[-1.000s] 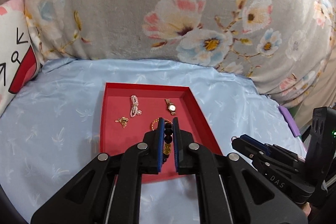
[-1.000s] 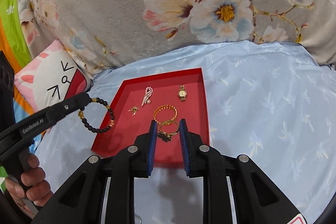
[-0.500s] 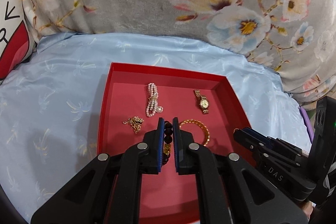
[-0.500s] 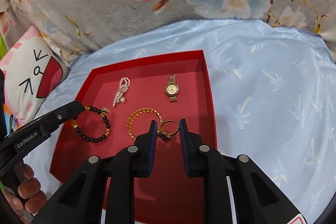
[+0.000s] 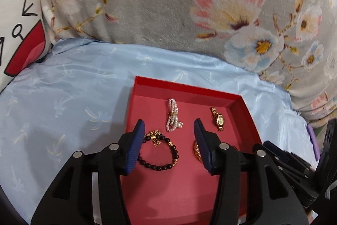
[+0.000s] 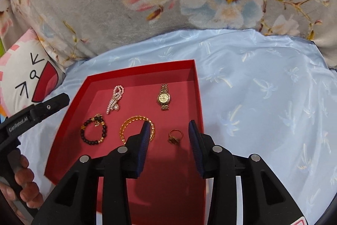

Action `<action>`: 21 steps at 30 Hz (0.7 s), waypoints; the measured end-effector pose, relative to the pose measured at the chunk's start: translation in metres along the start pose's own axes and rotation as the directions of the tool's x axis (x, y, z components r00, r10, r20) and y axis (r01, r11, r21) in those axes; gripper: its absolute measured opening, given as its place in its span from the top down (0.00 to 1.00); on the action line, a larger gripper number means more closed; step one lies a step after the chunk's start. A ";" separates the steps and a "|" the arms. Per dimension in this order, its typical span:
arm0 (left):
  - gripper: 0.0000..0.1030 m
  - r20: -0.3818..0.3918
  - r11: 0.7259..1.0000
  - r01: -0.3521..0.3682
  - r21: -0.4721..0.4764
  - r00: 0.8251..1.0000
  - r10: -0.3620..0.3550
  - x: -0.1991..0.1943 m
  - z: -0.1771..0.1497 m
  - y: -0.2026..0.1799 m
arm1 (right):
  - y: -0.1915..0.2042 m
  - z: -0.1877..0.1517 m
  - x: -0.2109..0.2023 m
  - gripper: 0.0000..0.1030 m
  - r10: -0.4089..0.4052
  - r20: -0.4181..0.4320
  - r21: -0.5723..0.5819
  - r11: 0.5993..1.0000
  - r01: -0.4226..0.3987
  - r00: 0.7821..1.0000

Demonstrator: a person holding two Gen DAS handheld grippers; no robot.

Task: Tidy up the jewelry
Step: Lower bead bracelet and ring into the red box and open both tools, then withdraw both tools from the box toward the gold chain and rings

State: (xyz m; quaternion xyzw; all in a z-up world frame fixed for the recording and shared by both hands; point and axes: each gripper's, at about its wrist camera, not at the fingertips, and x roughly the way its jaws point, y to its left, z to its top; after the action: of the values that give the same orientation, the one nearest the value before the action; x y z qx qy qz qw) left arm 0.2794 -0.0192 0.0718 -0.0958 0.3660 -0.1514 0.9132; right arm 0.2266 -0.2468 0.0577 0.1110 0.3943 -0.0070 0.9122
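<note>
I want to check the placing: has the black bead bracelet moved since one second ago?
Yes. The bracelet was hanging from the left gripper over the tray's left edge; now it lies on the tray floor, left of the gold bangle, released.

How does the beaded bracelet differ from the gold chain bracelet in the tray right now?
The beaded bracelet is dark beads with gold accents; the gold chain bracelet is all gold links. The beaded one lies fully visible near the tray's left wall, the chain one is partly hidden behind a right gripper finger. Both lie flat in the red tray, ungripped.

"GenRobot.AI" reads in white along the black arm of the left tongs (image 6: pixel 38 112), over at nine o'clock in the right wrist view; nothing else legible anywhere.
</note>
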 end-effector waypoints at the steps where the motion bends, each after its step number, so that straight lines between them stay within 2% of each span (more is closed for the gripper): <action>1: 0.55 0.014 1.000 -0.003 -0.001 1.000 0.003 -0.009 -0.001 0.002 | -0.002 -0.003 -0.006 0.64 0.005 0.003 0.005 1.000 -0.005 1.000; 8: 0.54 0.053 0.999 -0.044 0.010 0.998 0.043 -0.061 -0.027 0.012 | -0.007 -0.047 -0.061 0.64 0.009 0.027 0.014 1.000 -0.009 1.000; 12: 0.49 0.043 0.999 -0.053 0.003 0.998 0.053 -0.085 -0.056 0.016 | -0.008 -0.075 -0.085 0.63 0.002 0.016 0.026 1.000 -0.002 1.000; 17: 0.49 -0.002 0.999 -0.038 -0.013 0.999 0.038 -0.108 -0.096 0.018 | -0.005 -0.109 -0.112 0.64 0.006 -0.002 0.034 0.999 -0.006 1.000; 21: 0.49 -0.019 0.997 -0.065 0.033 0.998 0.065 -0.122 -0.125 0.011 | 0.000 -0.135 -0.130 0.64 0.020 -0.027 0.032 0.999 -0.019 0.999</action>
State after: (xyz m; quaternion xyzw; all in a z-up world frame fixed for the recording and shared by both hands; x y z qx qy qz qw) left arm 0.1113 0.0256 0.0574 -0.0676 0.3757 -0.1284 0.9153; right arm 0.0406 -0.2281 0.0618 0.1294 0.4055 -0.0027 0.9049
